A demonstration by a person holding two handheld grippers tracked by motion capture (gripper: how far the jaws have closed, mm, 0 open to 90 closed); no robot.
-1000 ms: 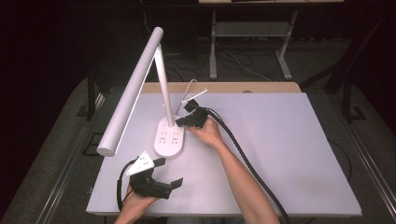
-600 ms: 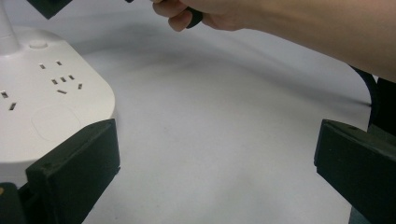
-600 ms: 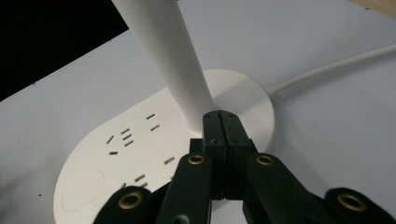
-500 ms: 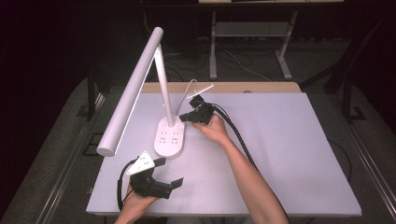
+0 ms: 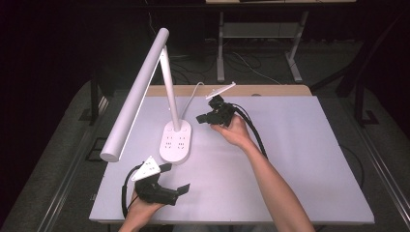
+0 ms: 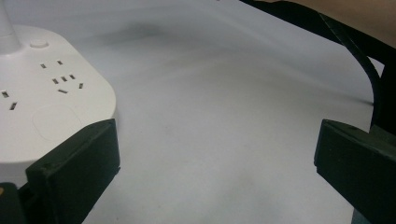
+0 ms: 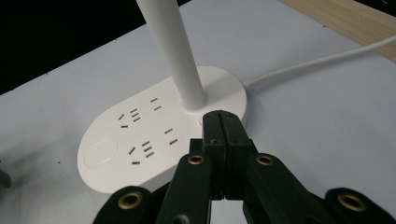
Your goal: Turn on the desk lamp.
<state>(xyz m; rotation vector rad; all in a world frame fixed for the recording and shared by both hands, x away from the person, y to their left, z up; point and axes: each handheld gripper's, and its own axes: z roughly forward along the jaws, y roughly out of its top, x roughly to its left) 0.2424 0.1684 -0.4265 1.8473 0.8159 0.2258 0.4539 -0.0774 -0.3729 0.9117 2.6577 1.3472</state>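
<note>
Right hand-held gripper (image 5: pixel 205 117) pulled back off lamp base (image 5: pixel 175 141), clenched empty; left hand-held gripper (image 5: pixel 178 182) released.

Lamp base (image 5: pixel 175 141) with sockets stands left of centre on table (image 5: pixel 300 164); upright stem (image 5: pixel 170 92) rises from its far end
Long lamp head (image 5: pixel 135 96) slants overhead toward near-left, roofing table's left strip
White cord (image 5: pixel 191 99) trails from base to far edge
Right gripper (image 5: pixel 203 117), jaws pressed together, sits just beside base's far-right end, above table
Right forearm (image 5: pixel 275 188) crosses middle diagonally
Left gripper (image 5: pixel 181 189), jaws spread wide, near front edge, base just beyond its left jaw
Table's right half bare
</note>
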